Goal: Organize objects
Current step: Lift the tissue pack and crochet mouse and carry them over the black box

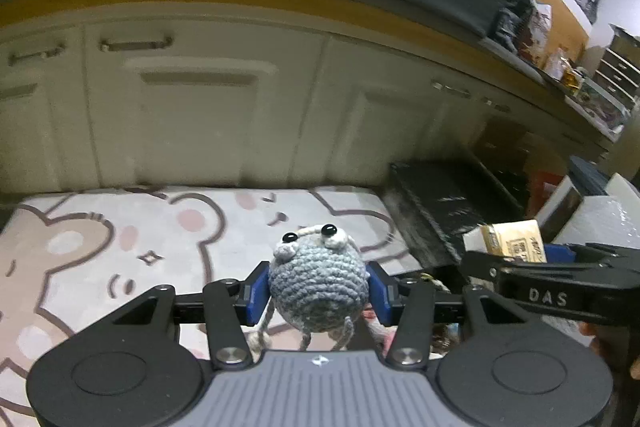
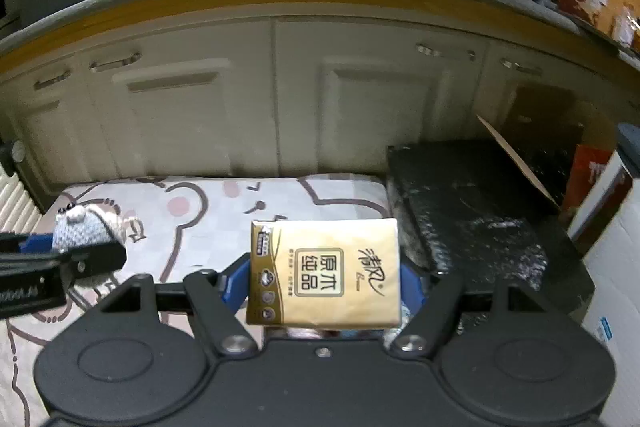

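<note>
One crocheted blue-grey toy (image 1: 317, 290) is pinched in the left gripper (image 1: 318, 293), held up over the bear-print mat (image 1: 100, 239). One gold tissue pack (image 2: 324, 273) with Chinese lettering is clamped in the right gripper (image 2: 325, 285), above that mat beside a black box (image 2: 472, 211). "DAS" shows on the right gripper's side.

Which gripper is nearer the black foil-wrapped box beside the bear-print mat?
Right. The right gripper, shut on a gold tissue pack, hangs beside the black foil-wrapped box; the left gripper, shut on a grey crocheted toy, hangs further left.
</note>
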The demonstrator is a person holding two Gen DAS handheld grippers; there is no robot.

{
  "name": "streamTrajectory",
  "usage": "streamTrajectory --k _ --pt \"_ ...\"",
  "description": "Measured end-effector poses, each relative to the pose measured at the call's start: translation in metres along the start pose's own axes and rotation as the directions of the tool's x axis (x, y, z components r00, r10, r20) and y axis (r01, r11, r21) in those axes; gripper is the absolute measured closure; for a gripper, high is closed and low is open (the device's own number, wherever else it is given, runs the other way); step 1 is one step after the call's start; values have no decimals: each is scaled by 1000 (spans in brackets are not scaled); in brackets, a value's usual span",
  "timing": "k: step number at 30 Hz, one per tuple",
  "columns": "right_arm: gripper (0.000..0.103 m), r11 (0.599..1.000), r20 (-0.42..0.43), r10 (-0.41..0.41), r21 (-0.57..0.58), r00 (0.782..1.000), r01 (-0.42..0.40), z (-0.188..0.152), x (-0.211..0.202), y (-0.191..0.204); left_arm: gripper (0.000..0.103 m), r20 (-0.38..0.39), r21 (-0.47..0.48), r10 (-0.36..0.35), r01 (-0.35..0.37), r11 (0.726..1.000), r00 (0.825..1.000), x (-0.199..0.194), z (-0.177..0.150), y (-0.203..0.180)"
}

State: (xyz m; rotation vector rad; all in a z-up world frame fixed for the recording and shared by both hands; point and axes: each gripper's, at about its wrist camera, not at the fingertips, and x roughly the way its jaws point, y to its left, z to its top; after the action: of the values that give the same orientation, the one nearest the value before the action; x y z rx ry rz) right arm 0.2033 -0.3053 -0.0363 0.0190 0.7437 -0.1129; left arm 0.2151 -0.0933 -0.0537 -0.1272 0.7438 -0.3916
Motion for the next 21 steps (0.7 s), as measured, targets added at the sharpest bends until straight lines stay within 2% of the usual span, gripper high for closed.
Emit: streamTrajectory --k 6,13,21 --pt "29 997 -38 -34 64 999 36 -5 10 -28 52 -63 -32 -94 92 995 994 17 -8 -17" --pt "29 991 -94 -55 116 994 66 -12 22 -55 52 -152 -50 -176 170 984 973 44 -24 -43" --pt "29 991 -188 -47 117 981 70 -27 42 -72 52 -187 -102 -258 243 965 948 72 -37 -64"
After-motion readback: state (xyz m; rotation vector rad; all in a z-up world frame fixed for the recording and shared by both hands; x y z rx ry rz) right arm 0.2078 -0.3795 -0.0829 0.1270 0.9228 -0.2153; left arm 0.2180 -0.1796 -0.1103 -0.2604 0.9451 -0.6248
